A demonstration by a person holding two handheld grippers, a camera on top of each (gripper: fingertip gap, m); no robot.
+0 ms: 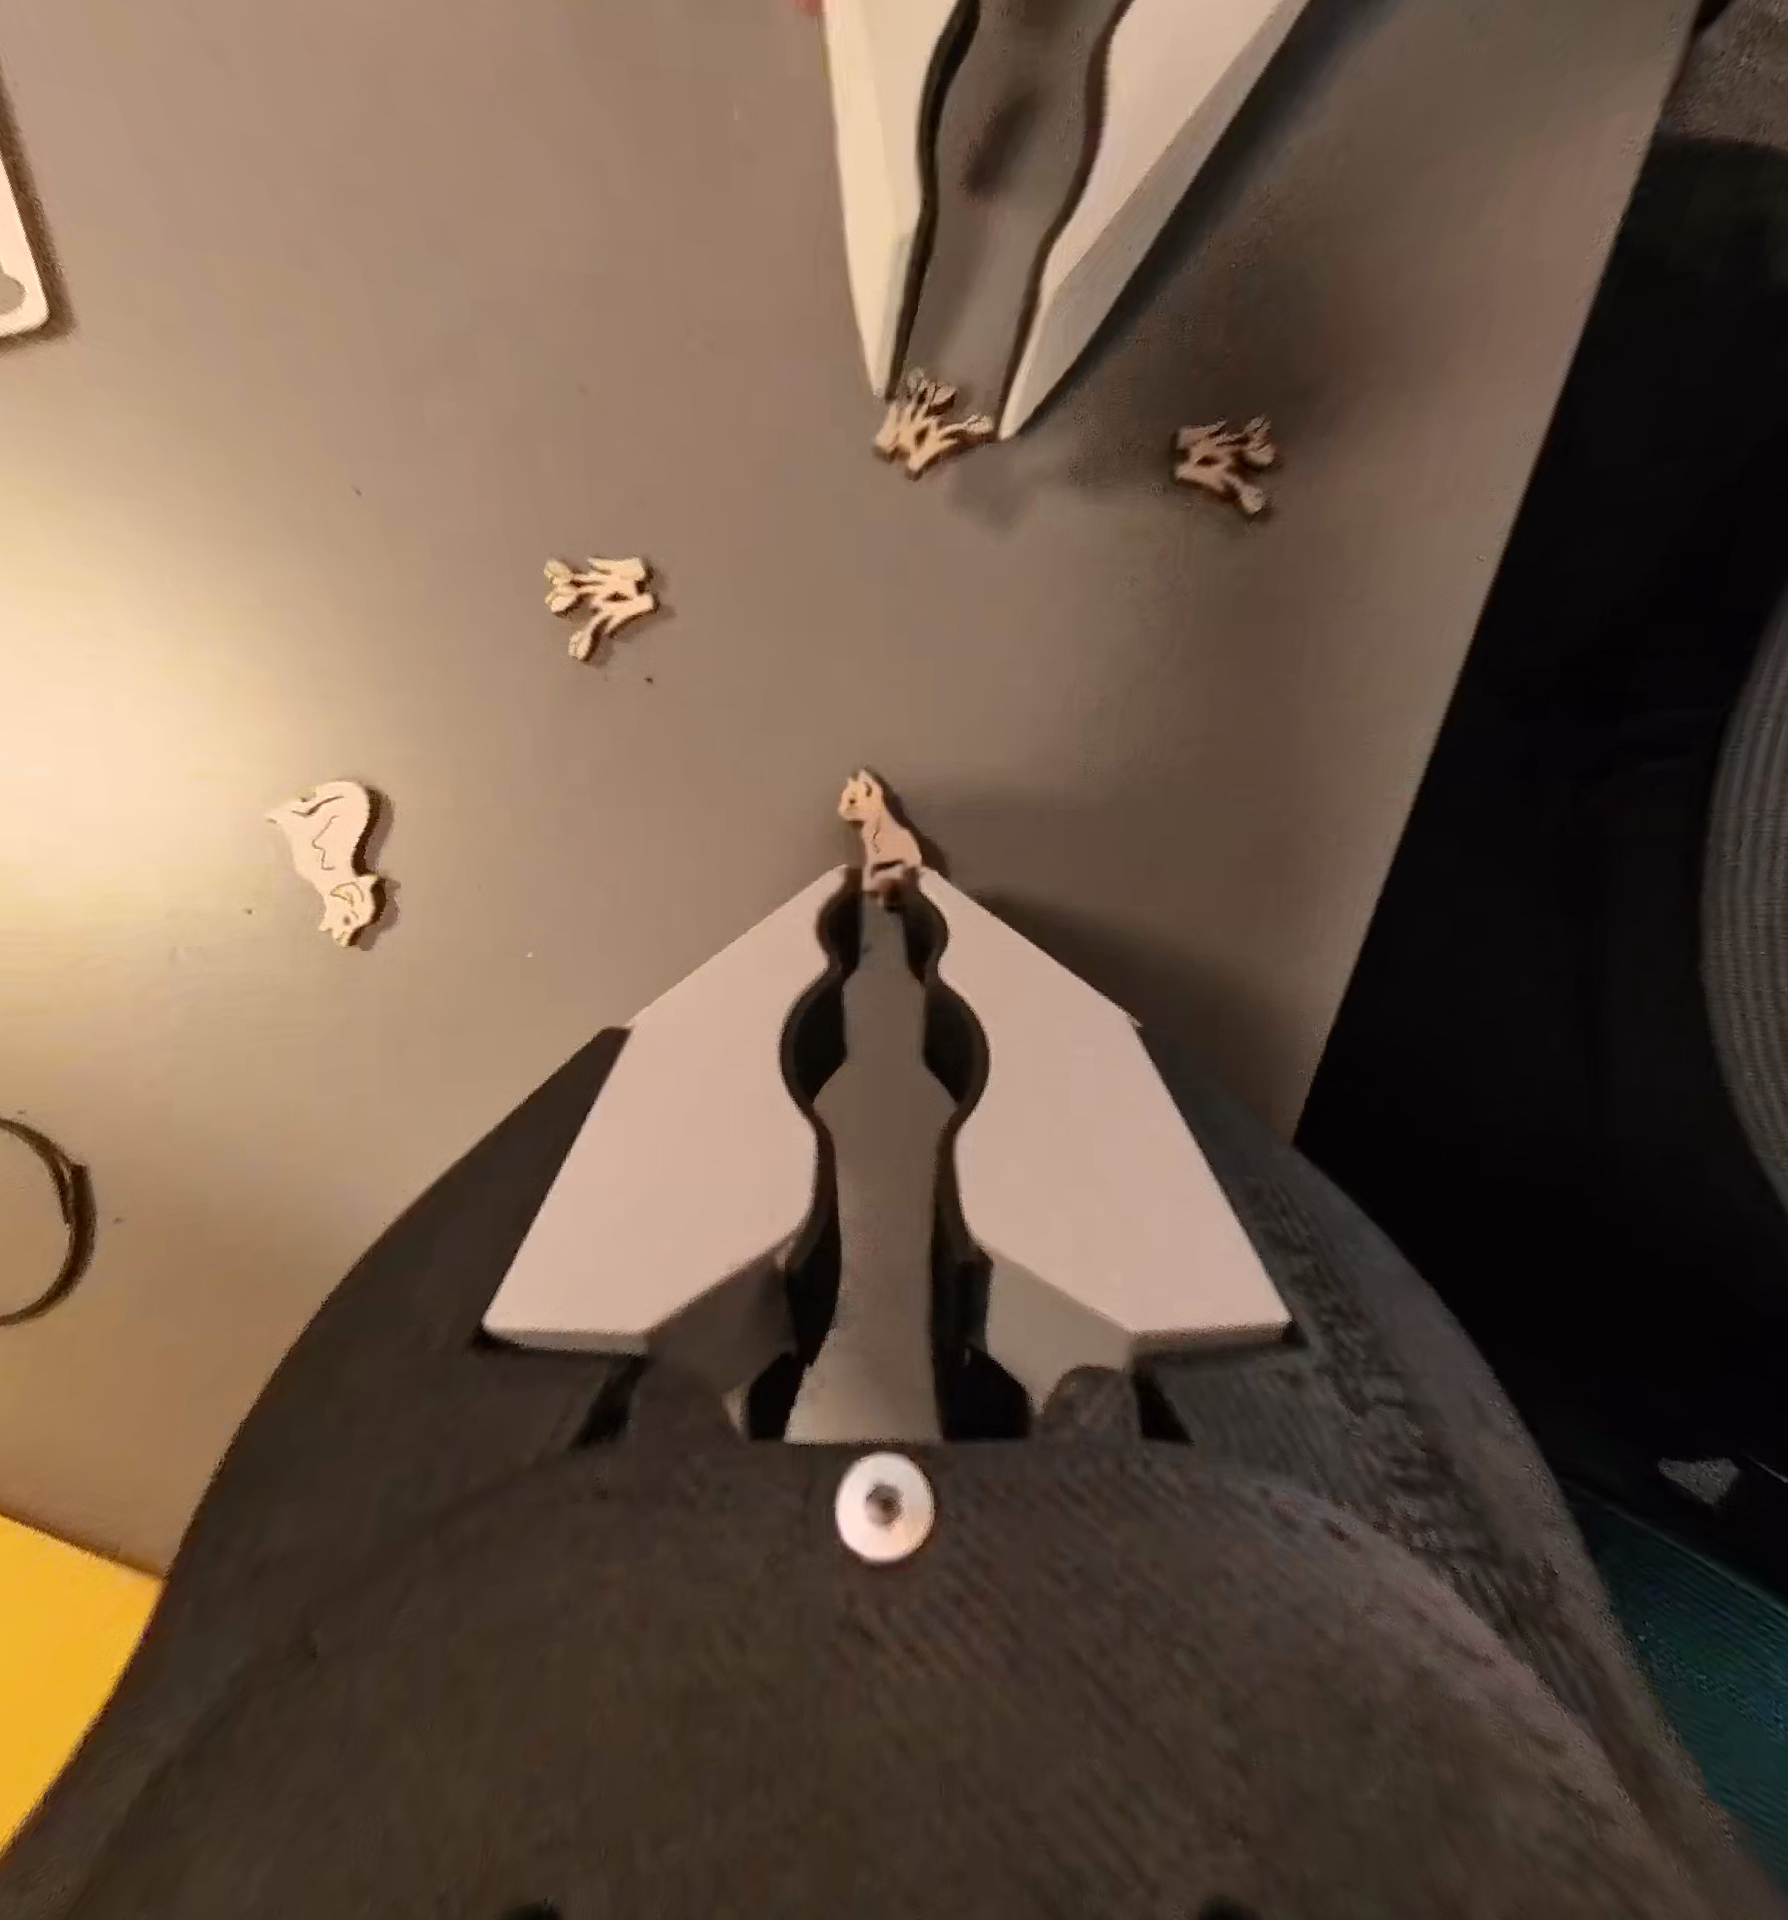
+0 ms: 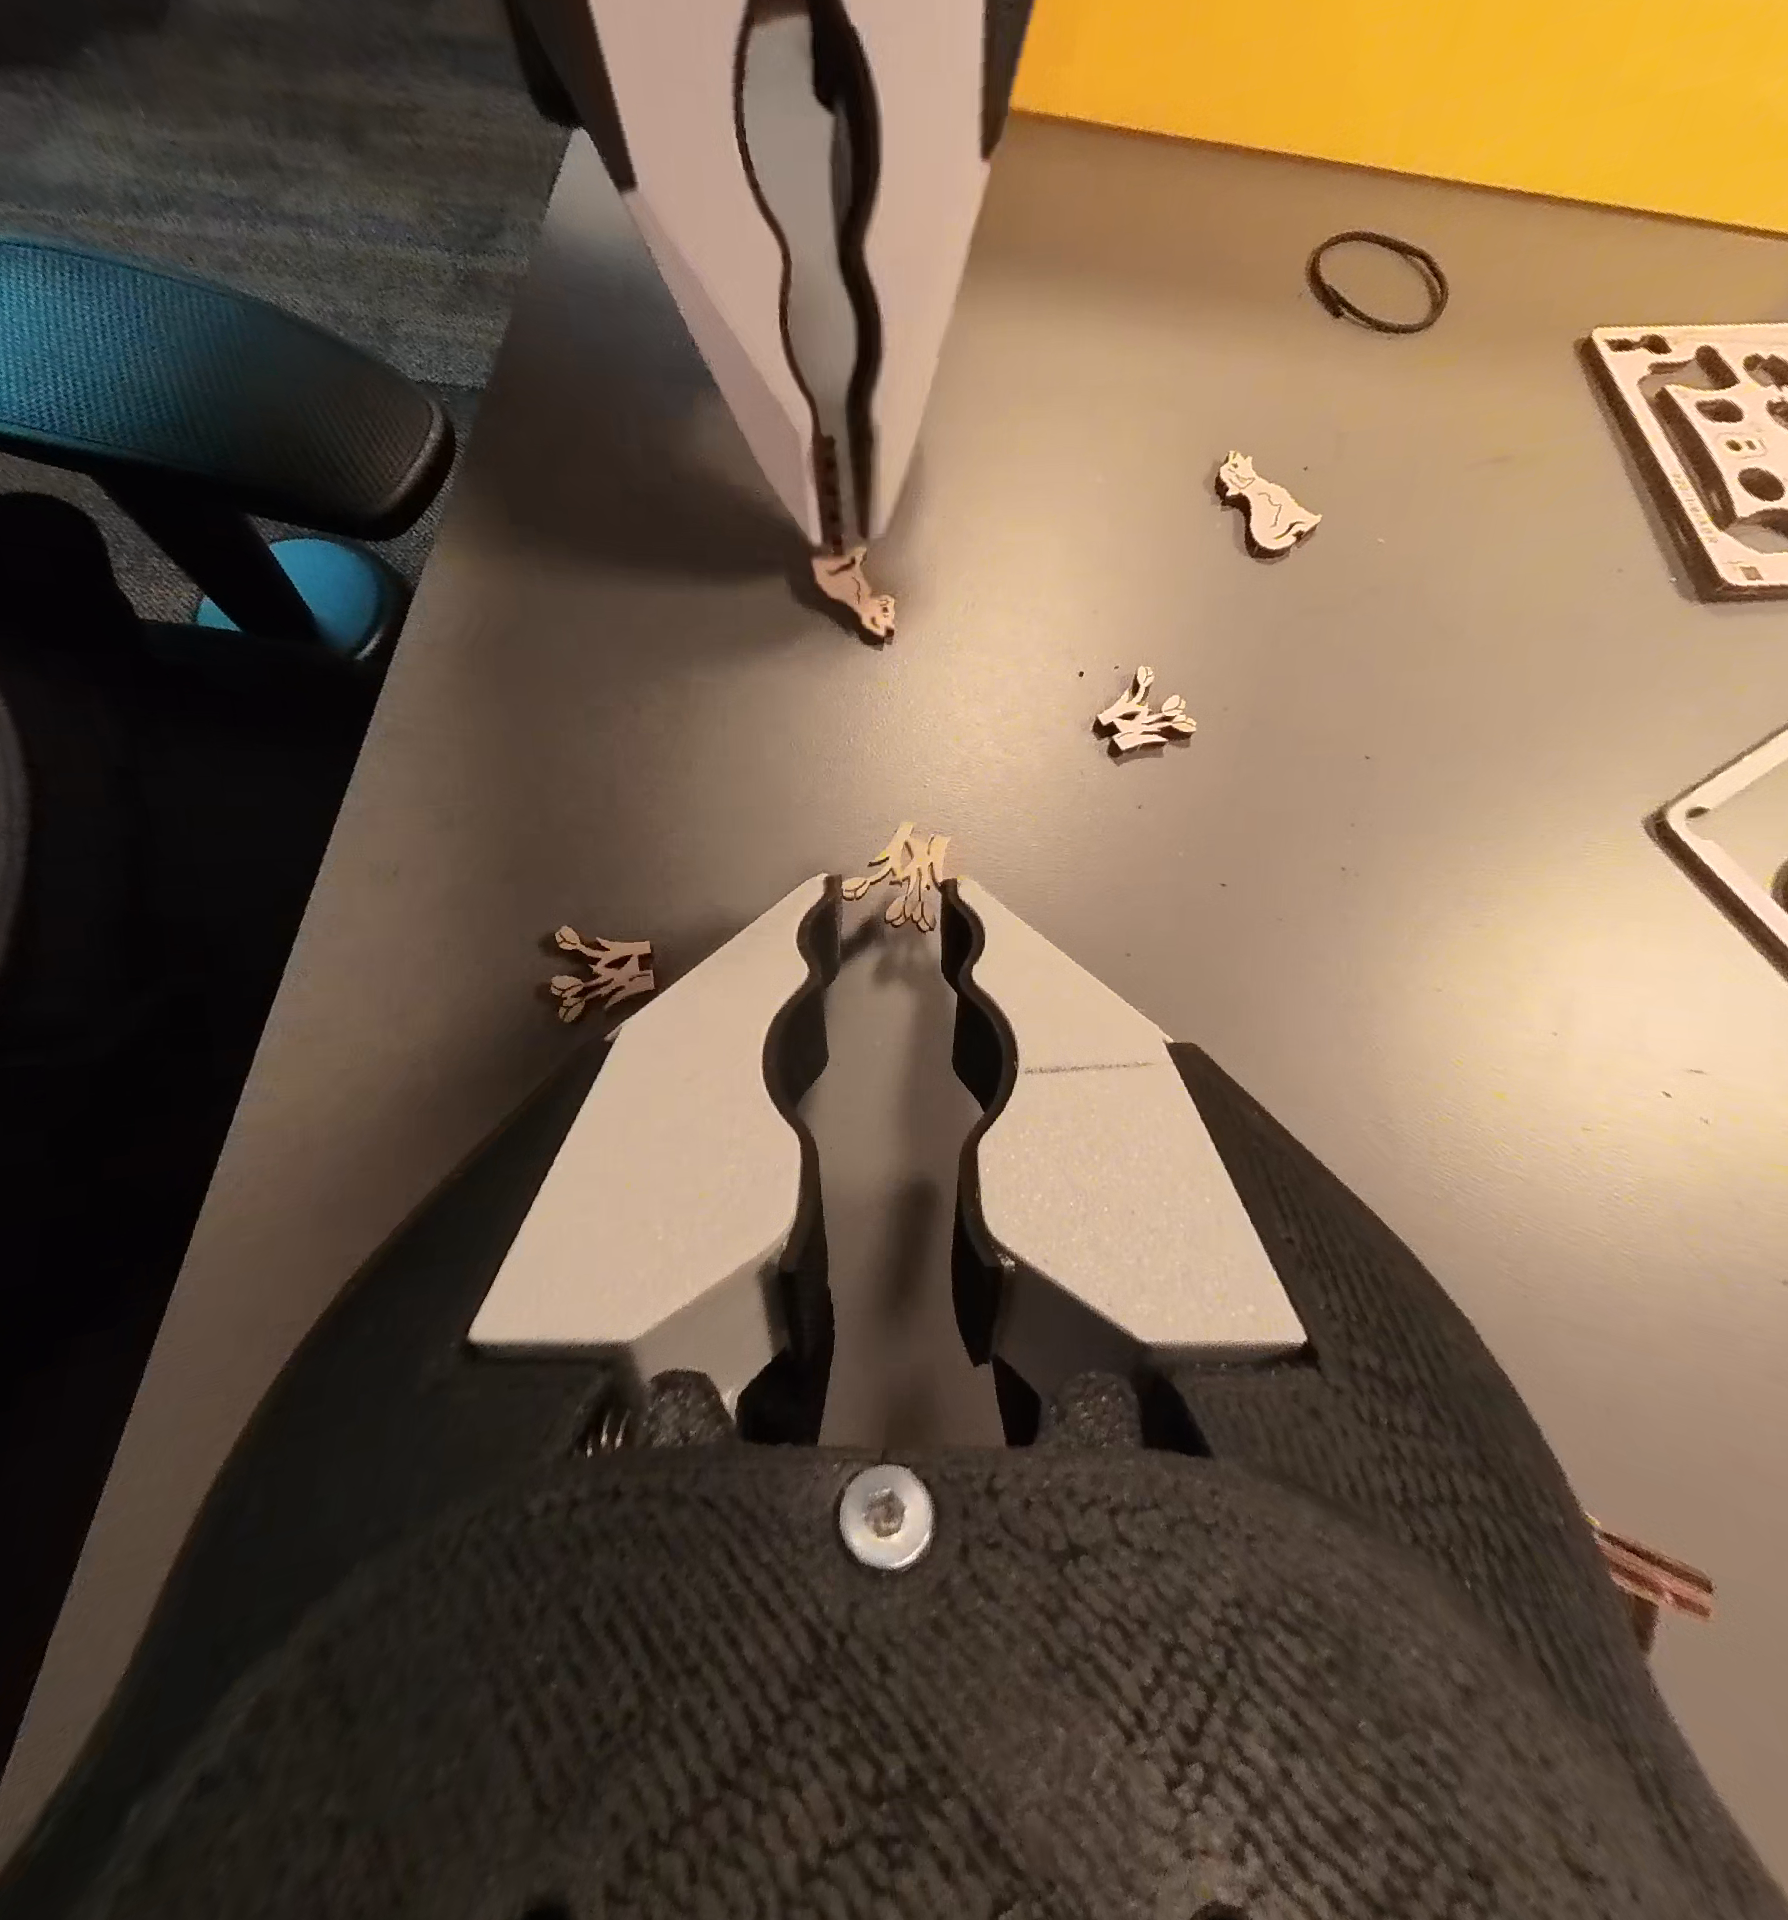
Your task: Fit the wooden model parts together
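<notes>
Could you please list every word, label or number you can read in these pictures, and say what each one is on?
Sheet: small print near its edge, too small and blurred to read.
Cat piece and tree piece: engraved lines only, no writing.
Fingers and table: no writing.
Nothing legible can be quoted from either view.

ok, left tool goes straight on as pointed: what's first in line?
Past the cat piece it grips, likely the branch-shaped piece at the right tool's tips, though height is unclear.
</notes>
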